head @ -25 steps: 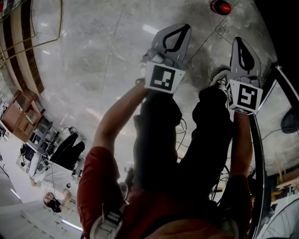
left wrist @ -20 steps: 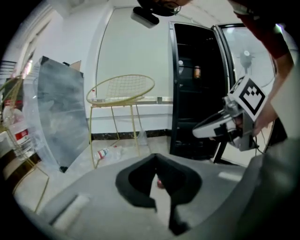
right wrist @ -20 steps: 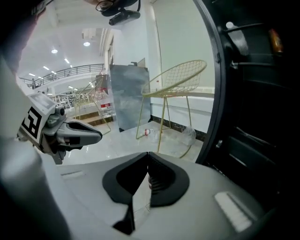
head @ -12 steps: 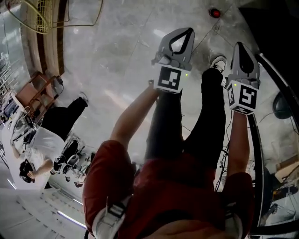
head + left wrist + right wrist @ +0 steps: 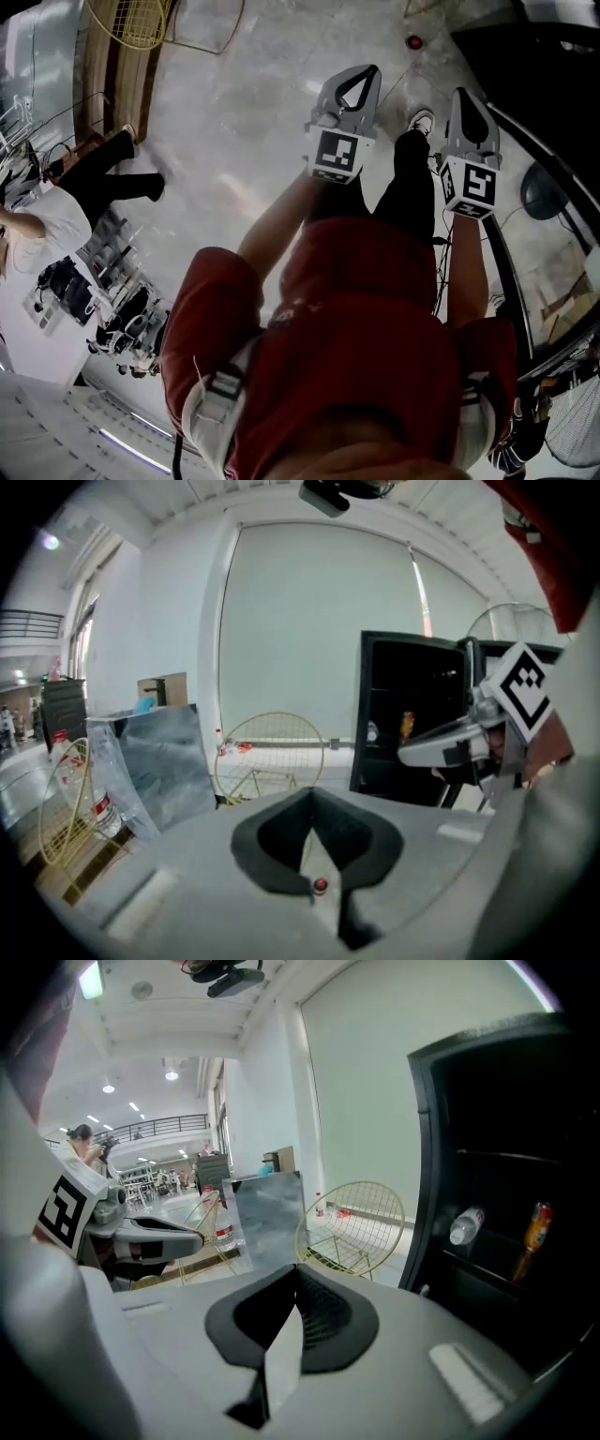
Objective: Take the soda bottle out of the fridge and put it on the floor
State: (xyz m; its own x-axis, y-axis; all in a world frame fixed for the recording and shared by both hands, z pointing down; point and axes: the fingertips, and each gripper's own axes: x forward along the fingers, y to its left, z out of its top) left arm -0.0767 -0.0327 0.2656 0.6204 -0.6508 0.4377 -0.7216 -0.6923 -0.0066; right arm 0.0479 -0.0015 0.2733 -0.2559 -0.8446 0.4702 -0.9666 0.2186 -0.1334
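Both the left gripper (image 5: 366, 75) and right gripper (image 5: 462, 97) show fingers closed on nothing; the small red-capped soda bottle (image 5: 413, 42) seems already set on the pale stone floor (image 5: 244, 112) just outside the black open fridge (image 5: 506, 1129), leaving only withdrawal.

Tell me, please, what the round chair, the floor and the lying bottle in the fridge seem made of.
Round chair: likely thin metal wire, yellow-gold finish; you see through its open mesh. Floor: probably polished stone or tile, grey-veined, with seams and glare. Bottle: seemingly clear plastic; too small to be sure.
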